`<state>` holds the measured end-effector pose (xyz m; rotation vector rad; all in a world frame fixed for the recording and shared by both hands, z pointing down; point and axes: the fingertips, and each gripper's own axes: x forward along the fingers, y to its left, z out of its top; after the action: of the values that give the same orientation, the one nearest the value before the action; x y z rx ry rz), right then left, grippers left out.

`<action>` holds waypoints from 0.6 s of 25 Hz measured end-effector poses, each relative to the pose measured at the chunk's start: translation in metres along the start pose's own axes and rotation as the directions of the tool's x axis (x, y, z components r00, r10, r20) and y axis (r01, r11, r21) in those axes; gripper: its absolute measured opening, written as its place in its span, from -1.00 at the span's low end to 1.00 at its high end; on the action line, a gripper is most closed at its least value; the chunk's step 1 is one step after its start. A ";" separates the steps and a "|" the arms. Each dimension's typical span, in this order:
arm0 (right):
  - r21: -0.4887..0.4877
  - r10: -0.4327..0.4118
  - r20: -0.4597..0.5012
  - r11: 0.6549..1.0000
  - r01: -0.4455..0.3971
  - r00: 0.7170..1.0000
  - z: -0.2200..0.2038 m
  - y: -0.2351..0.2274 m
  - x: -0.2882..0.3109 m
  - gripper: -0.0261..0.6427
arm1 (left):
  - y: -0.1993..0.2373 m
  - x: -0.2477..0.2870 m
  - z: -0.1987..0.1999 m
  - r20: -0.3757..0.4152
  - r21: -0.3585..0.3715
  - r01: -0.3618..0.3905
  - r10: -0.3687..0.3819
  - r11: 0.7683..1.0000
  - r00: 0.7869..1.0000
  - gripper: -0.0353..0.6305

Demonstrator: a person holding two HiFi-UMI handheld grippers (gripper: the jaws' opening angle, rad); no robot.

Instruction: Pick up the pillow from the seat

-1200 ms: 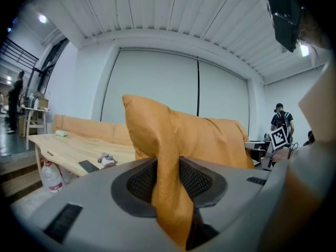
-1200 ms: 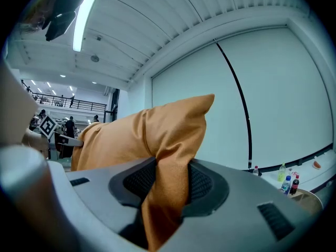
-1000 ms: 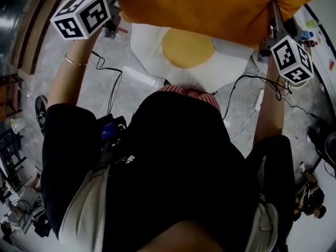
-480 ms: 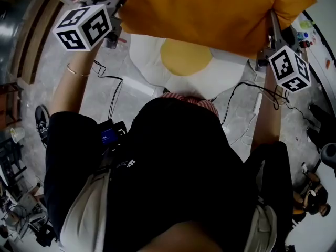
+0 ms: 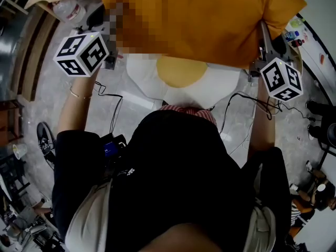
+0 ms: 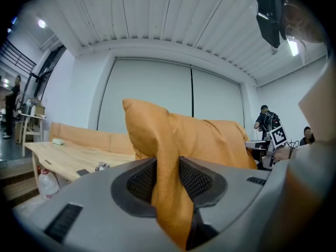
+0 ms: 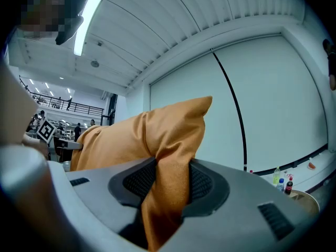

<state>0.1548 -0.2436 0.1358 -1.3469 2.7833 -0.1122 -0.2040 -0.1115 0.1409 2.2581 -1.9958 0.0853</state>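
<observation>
An orange pillow (image 5: 210, 20) hangs in the air between my two grippers, above a white seat cushion with a yellow centre (image 5: 181, 80). My left gripper (image 5: 112, 50) is shut on the pillow's left corner. In the left gripper view the orange fabric (image 6: 157, 135) is bunched between the left gripper's (image 6: 168, 180) black pads. My right gripper (image 5: 261, 38) is shut on the right corner, and in the right gripper view the cloth (image 7: 152, 135) is pinched in the right gripper (image 7: 170, 185) the same way. A mosaic patch covers part of the pillow's left side.
A wooden bench (image 6: 63, 159) with a water bottle (image 5: 65, 7) beside it stands to the left. Black cables (image 5: 113, 101) trail over the grey floor. Small bottles (image 5: 293, 35) stand at the right. People (image 6: 265, 121) stand in the background.
The pillow has come up toward the camera and now hides more of the seat's yellow centre. Both grippers keep their hold on its corners.
</observation>
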 end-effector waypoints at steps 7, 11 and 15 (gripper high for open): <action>0.012 -0.005 -0.007 1.000 0.006 1.000 0.001 -0.003 -0.008 -0.42 | -0.008 -0.005 0.005 0.017 0.000 -0.004 0.004 1.000 1.000 -0.49; 0.008 -0.010 -0.004 1.000 0.010 1.000 0.009 -0.008 -0.013 -0.42 | -0.015 -0.004 0.010 0.015 -0.007 0.006 -0.006 1.000 1.000 -0.49; 0.004 -0.010 0.001 1.000 0.010 1.000 0.008 -0.009 -0.017 -0.42 | -0.017 -0.004 0.007 0.020 -0.014 0.010 -0.010 1.000 1.000 -0.48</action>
<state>0.1724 -0.2361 0.1285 -1.3591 2.7742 -0.1178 -0.1879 -0.1061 0.1320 2.2686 -1.9885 0.0475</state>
